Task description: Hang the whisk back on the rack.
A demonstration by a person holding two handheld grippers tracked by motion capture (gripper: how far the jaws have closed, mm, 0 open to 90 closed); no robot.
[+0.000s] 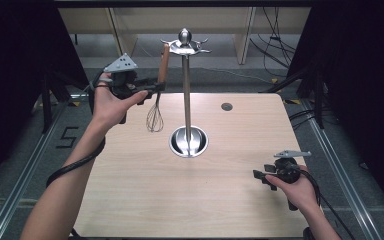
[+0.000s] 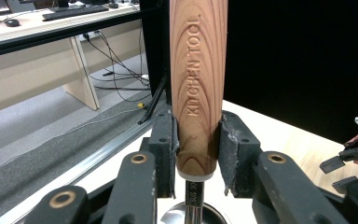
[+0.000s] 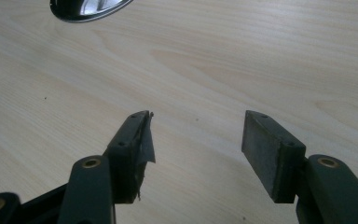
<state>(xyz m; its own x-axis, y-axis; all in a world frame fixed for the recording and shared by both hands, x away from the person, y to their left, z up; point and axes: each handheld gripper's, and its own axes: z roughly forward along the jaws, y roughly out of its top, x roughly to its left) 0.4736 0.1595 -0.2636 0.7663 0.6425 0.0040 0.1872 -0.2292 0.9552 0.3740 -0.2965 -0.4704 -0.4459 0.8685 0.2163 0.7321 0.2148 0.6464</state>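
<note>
Whisk (image 1: 156,107): upright in the air beside the stand, wire head down, above the table's far left part; its wooden handle (image 2: 198,84) reads "KITCHEN TOOL".
My left gripper (image 1: 152,89): jaws clamped on the handle's lower end, just above the metal neck.
Stand (image 1: 187,95): steel pole on a round base, hooks at the top, just right of my whisk.
My right gripper (image 1: 258,174): jaws apart, holding nothing, low over the table (image 3: 261,56) near its right corner, well apart from the stand.
</note>
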